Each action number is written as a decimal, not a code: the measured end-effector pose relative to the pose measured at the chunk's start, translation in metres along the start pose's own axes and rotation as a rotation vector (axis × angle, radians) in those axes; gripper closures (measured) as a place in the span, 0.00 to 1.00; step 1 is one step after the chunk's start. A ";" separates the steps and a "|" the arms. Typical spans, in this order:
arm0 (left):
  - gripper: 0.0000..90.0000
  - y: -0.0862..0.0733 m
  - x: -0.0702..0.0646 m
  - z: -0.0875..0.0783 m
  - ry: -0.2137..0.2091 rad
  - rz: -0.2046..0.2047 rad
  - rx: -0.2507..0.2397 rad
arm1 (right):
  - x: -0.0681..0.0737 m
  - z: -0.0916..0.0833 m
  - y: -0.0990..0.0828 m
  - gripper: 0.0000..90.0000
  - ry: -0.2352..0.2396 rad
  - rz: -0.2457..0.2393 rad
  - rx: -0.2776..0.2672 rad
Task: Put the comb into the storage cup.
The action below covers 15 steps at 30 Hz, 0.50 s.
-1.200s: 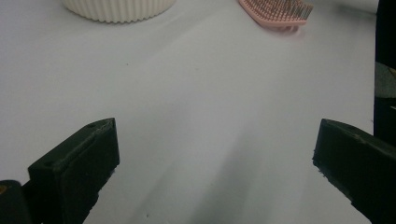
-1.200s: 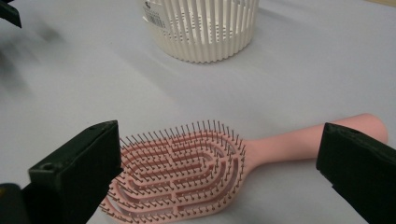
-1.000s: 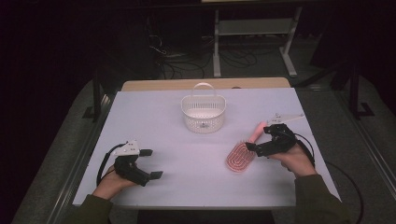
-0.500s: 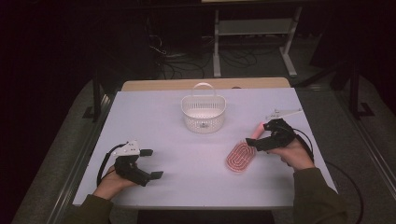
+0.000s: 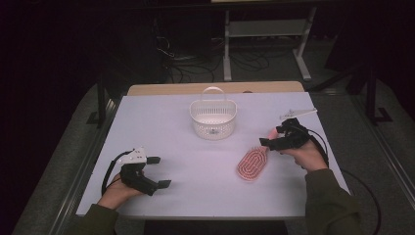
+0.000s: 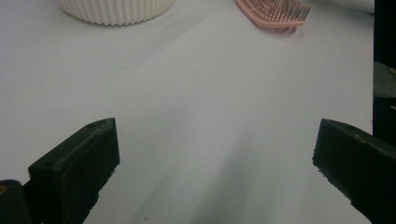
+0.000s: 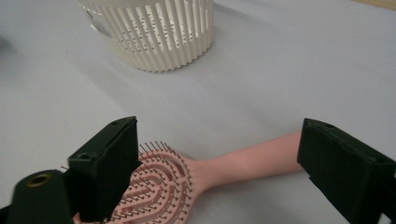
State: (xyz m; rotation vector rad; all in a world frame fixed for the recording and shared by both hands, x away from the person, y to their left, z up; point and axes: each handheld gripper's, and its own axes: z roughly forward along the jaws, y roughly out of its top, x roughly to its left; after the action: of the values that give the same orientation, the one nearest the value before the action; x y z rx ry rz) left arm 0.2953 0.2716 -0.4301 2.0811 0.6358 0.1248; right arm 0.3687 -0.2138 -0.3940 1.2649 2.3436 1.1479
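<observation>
A pink hairbrush (image 5: 252,164) lies bristles up on the white table (image 5: 161,122), right of centre, its handle pointing to the far right. My right gripper (image 5: 268,138) hovers over that handle. In the right gripper view the brush (image 7: 187,177) lies across the gap between the jaws of the right gripper (image 7: 219,140). The jaws have just been closing, and neither pad touches the handle. Near the front left edge my left gripper (image 5: 160,171) rests open and holds nothing. In its own view the left gripper (image 6: 215,135) has bare table between its jaws.
A white slotted basket (image 5: 213,120) with a hoop handle stands at the middle back of the table. It also appears as the basket (image 7: 154,32) just beyond the brush and the basket (image 6: 116,9) far ahead of the left jaws. A dark floor with cables lies behind.
My right gripper has shifted slightly toward the brush handle, and its jaws have narrowed a little. The left hand and the brush have not moved.
</observation>
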 end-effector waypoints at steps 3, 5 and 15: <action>0.00 0.000 0.000 0.000 -0.001 0.002 0.001 | -0.003 0.001 0.002 0.17 -0.006 0.001 0.002; 0.00 0.000 0.000 0.000 -0.002 0.002 0.001 | -0.005 0.002 0.004 0.19 -0.013 0.006 0.008; 0.00 0.000 0.000 0.000 -0.003 0.002 -0.001 | -0.016 0.011 0.010 0.41 -0.055 0.015 0.025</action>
State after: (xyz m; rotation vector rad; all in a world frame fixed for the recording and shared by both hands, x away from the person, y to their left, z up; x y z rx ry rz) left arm 0.2954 0.2718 -0.4302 2.0811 0.6317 0.1230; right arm 0.3902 -0.2179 -0.3958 1.3075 2.3194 1.0769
